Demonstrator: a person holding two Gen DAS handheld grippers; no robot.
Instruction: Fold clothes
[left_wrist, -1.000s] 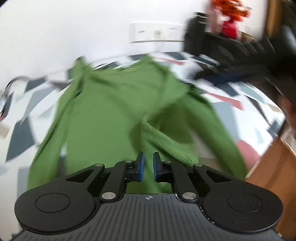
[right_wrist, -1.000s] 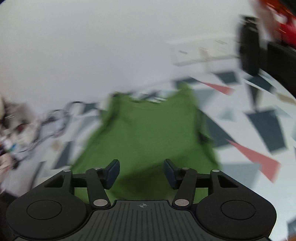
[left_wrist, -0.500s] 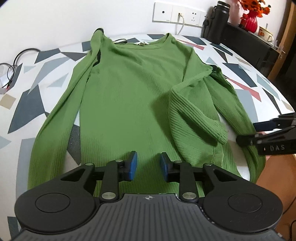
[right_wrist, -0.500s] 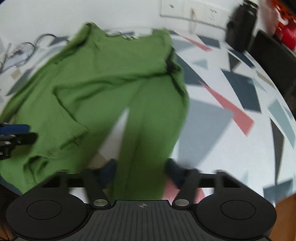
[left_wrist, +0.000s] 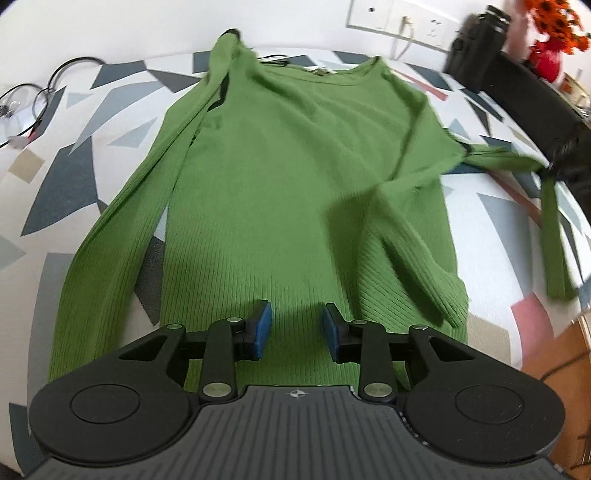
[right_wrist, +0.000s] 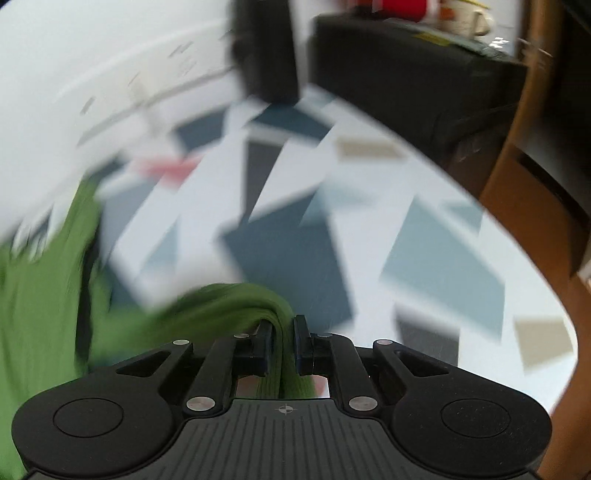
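A green ribbed long-sleeved sweater (left_wrist: 295, 177) lies flat on the patterned table (left_wrist: 62, 177), neck away from me. My left gripper (left_wrist: 295, 332) is open and empty, just above the sweater's hem. The right side of the body is folded inward into a ridge (left_wrist: 413, 240). My right gripper (right_wrist: 283, 343) is shut on the sweater's right sleeve (right_wrist: 236, 306); in the left wrist view that sleeve (left_wrist: 517, 158) stretches out to the right, its end hanging down (left_wrist: 554, 240). The right wrist view is blurred.
A wall with a socket strip (left_wrist: 399, 22) runs behind the table. A black bottle (left_wrist: 472, 62), a black cabinet (left_wrist: 546, 107) and a red vase with orange flowers (left_wrist: 550, 40) stand at right. Cables (left_wrist: 33, 107) lie at the far left. The table edge (left_wrist: 576, 321) is at right.
My right gripper closed on the right sleeve and pulled it out to the right, away from the body. My left gripper opened wider and stayed over the hem.
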